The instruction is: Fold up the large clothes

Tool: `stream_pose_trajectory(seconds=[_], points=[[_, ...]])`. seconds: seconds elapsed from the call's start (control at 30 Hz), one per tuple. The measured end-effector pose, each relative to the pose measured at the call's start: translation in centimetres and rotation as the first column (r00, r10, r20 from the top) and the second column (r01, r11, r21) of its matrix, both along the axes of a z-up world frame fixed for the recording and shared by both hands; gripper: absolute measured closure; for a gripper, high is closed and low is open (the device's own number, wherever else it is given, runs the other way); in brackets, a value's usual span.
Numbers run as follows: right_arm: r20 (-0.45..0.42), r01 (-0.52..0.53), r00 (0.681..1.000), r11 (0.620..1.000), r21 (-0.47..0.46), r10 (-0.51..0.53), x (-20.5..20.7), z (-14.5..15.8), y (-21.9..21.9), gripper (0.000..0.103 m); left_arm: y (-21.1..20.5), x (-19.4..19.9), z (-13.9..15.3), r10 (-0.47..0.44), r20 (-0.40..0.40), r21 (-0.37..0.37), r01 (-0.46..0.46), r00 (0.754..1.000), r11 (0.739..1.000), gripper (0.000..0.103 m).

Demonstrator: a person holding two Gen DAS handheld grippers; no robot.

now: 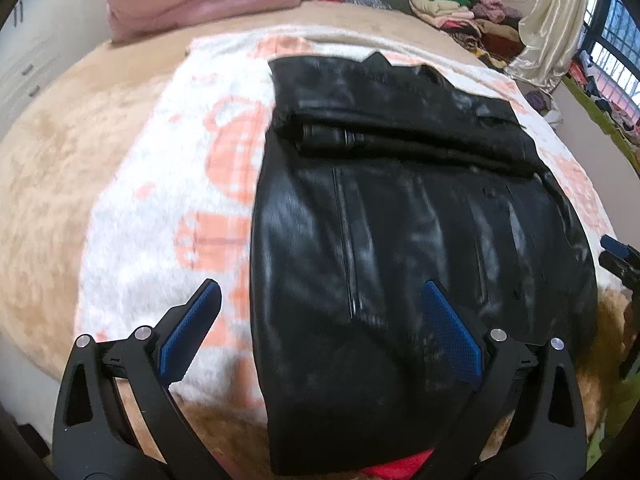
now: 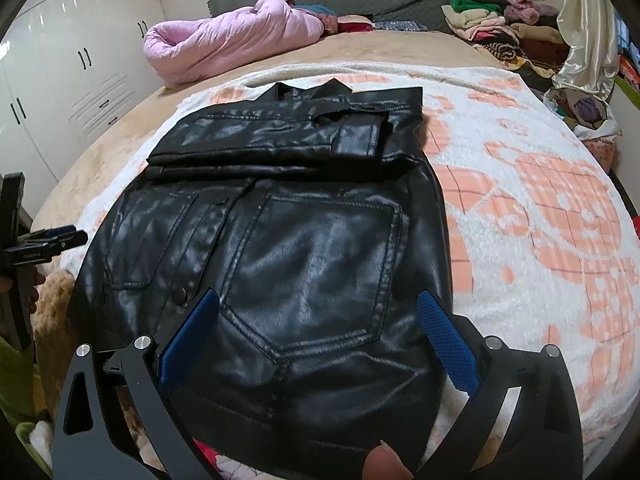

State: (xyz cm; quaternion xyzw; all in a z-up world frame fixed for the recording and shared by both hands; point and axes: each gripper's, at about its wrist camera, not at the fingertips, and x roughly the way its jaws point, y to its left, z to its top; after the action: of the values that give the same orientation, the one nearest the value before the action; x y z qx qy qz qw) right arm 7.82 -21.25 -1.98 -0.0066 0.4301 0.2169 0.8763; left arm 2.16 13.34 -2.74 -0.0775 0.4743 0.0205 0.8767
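Both hand-held grippers, left and right, hovered released over the jacket. Its slick, stiff leather looked likely to slip from a shallow pinch, letting the folded top spring back.

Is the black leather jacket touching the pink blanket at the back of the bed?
Apart. In the right wrist view, bare tan bed cover and white-and-orange blanket lie between the black leather jacket and the pink blanket.

Jacket: black leather-look jacket, glossy, smooth, stitched seams
Blanket: white-and-orange fleece blanket, fuzzy, matt
Bed cover: tan plush bed cover, soft pile
Gripper pads: blue pads, textured rubbery; black gripper arms matt plastic, shiny metal pins
Wardrobe: white wardrobe doors, glossy
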Motion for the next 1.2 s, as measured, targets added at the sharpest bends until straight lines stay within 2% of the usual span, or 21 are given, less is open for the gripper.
stream_pose_trajectory(seconds=[0.27,0.5,0.6,0.7,0.9,1.1,1.2], points=[[-0.008,0.016,1.000,1.000,-0.005,-0.016,-1.3,-0.3,-1.8,0.004,1.1,-1.7,-2.1,-0.013,-0.060,-0.067,0.009,0.998,0.998,0.010],[-0.041,0.011,0.999,1.000,-0.019,-0.011,-2.3,-1.0,-2.8,0.004,1.2,-2.6,-3.6,-0.044,-0.102,-0.150,0.028,0.994,0.988,0.027],[-0.061,0.005,0.998,1.000,-0.021,-0.006,-2.8,-1.4,-3.1,0.004,0.9,-2.9,-3.8,-0.048,-0.113,-0.142,0.032,0.992,0.989,0.030],[-0.094,-0.009,0.996,1.000,-0.022,0.007,-3.1,-2.1,-3.4,0.004,0.8,-3.1,-3.9,-0.035,-0.120,-0.129,0.020,0.992,0.991,0.037],[-0.164,-0.029,0.986,1.000,-0.002,0.028,-3.5,-3.7,-3.9,0.004,0.4,-3.7,-4.3,-0.040,-0.132,-0.123,0.024,0.990,0.992,0.038],[-0.218,-0.048,0.975,0.998,-0.027,0.041,-3.6,-5.4,-3.9,0.006,0.4,-4.1,-4.7,-0.039,-0.148,-0.127,0.020,0.988,0.992,0.038],[-0.260,-0.063,0.964,0.997,-0.041,0.050,-3.7,-6.6,-3.8,0.021,0.4,-4.2,-4.9,-0.039,-0.155,-0.136,0.018,0.987,0.991,0.038]])
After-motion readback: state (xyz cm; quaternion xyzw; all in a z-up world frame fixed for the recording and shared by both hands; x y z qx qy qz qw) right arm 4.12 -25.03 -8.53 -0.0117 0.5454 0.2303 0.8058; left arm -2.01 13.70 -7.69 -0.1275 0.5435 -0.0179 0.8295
